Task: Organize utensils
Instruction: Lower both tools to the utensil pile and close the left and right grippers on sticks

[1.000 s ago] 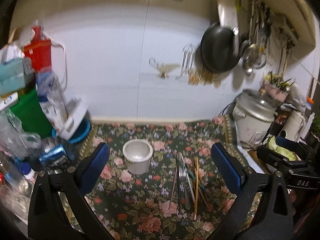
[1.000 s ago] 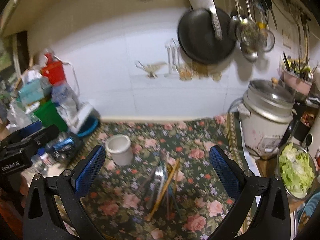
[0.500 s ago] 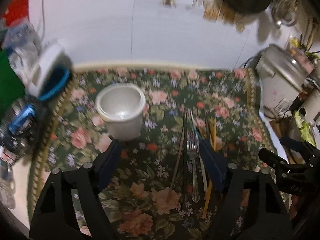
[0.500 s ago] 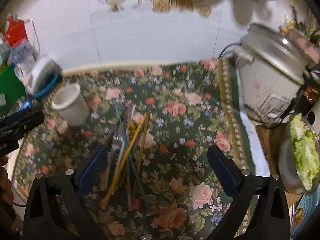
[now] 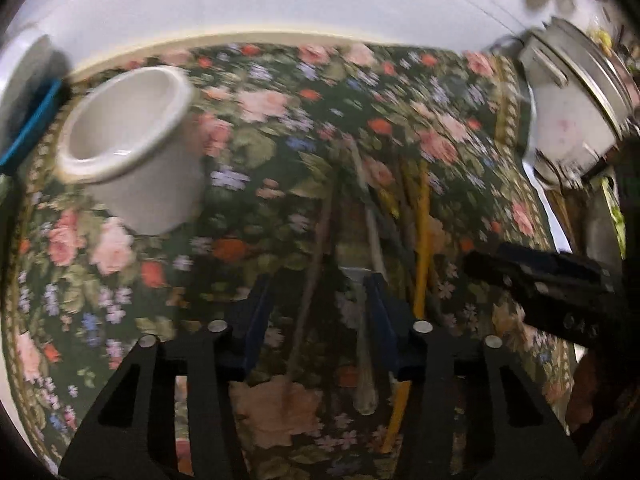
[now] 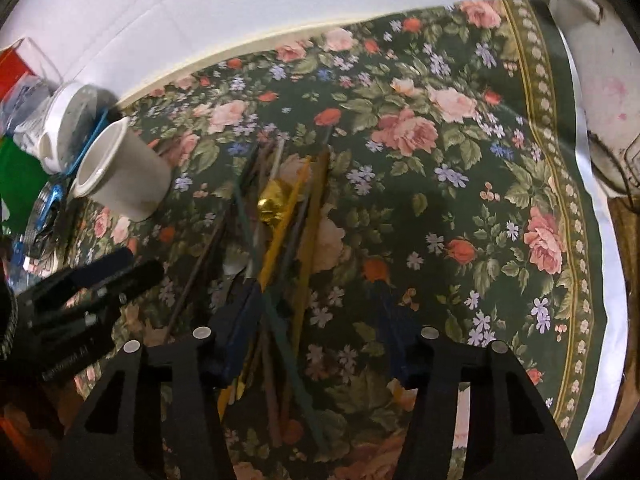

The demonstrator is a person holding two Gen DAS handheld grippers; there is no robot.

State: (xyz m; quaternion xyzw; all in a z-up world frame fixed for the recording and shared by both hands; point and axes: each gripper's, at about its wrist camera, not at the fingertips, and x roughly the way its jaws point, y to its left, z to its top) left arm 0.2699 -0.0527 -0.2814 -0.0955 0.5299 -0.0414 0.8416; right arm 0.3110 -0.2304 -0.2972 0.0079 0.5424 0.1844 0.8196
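A loose pile of utensils (image 6: pixel 280 220) lies on the floral cloth (image 6: pixel 440 160): yellow and dark chopsticks, a teal stick, a gold spoon (image 6: pixel 272 204) and a silver fork (image 5: pixel 364 360). A white cup (image 5: pixel 132 148) stands upright to the pile's left, also seen as the cup (image 6: pixel 124 172) in the right wrist view. My left gripper (image 5: pixel 320 312) hangs low over the pile, jaws closing, with the fork handle and a dark chopstick (image 5: pixel 312 280) between the fingers, apart from both pads. My right gripper (image 6: pixel 316 312) is closing too, with a yellow chopstick (image 6: pixel 304 264) and the teal stick between its fingers, not pressed.
A white rice cooker (image 5: pixel 572 112) stands at the cloth's right edge, with a bowl of greens (image 5: pixel 616 208) in front of it. Bottles, a blue-rimmed container (image 6: pixel 76 136) and a green box (image 6: pixel 16 184) crowd the left. A white tiled wall (image 6: pixel 200 12) runs behind.
Both grippers have sunk toward the utensil pile and tipped downward. Their jaws have narrowed from wide open to a partial gap around utensils.
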